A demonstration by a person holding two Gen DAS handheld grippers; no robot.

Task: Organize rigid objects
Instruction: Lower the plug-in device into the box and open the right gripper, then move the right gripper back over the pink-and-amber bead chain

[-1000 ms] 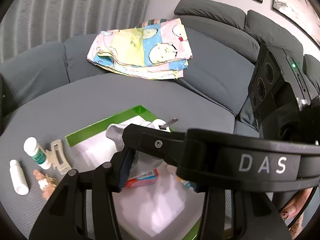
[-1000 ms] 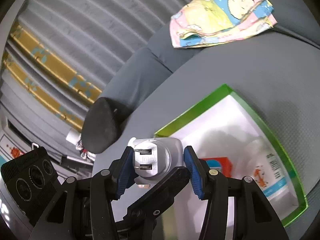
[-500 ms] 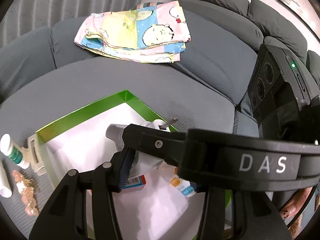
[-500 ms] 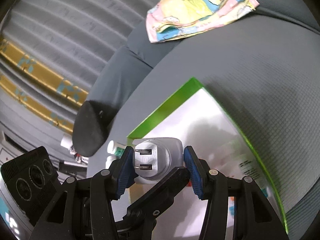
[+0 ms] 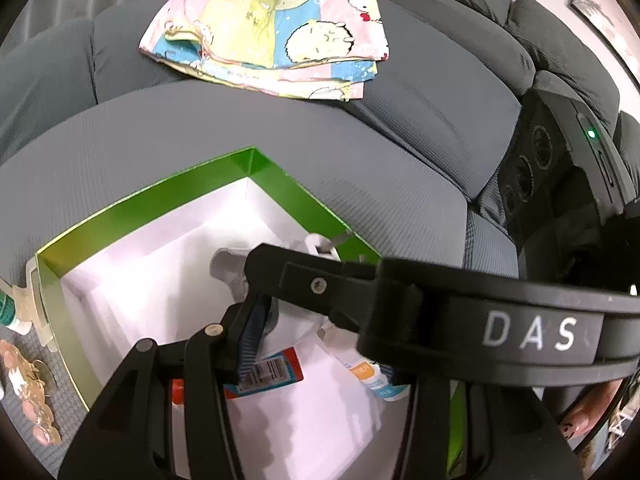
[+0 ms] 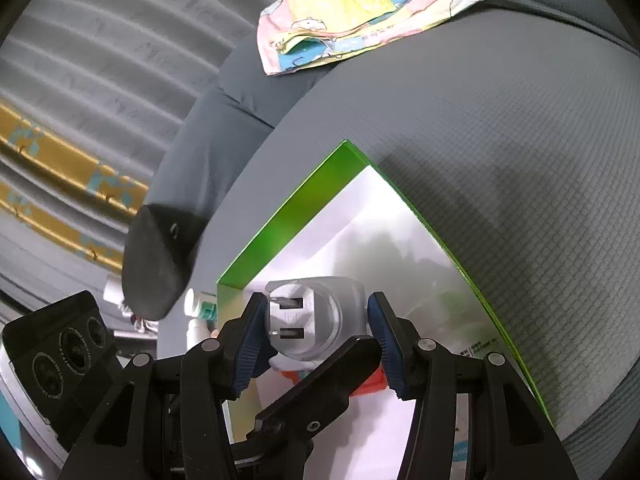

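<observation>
1. Right gripper: clenched on a white plug adapter, blue pads pressed to its two sides, the two flat prongs facing the camera. The adapter hangs over the near-left corner of the box, not yet set down.
2. Left gripper: its near finger shows a blue pad; the right gripper's body crosses in front and hides the rest. Whether it is clenched or released cannot be told.
3. Green box: shallow, white inside, resting on the grey surface. Already inside: a small red carton with a barcode and a white-and-orange packet.
4. Outside the box, left: a green-labelled white bottle, a pale hair claw touching the box wall, and a string of pinkish charms.
5. Beyond: a folded cartoon-print cloth on the grey sofa.
6. Risks, as judged: the adapter is smooth and rounded, so an early release could let it roll or land on the red carton beneath; held close to the wall, it may clip the rim; the two grippers sit close together and could collide.
</observation>
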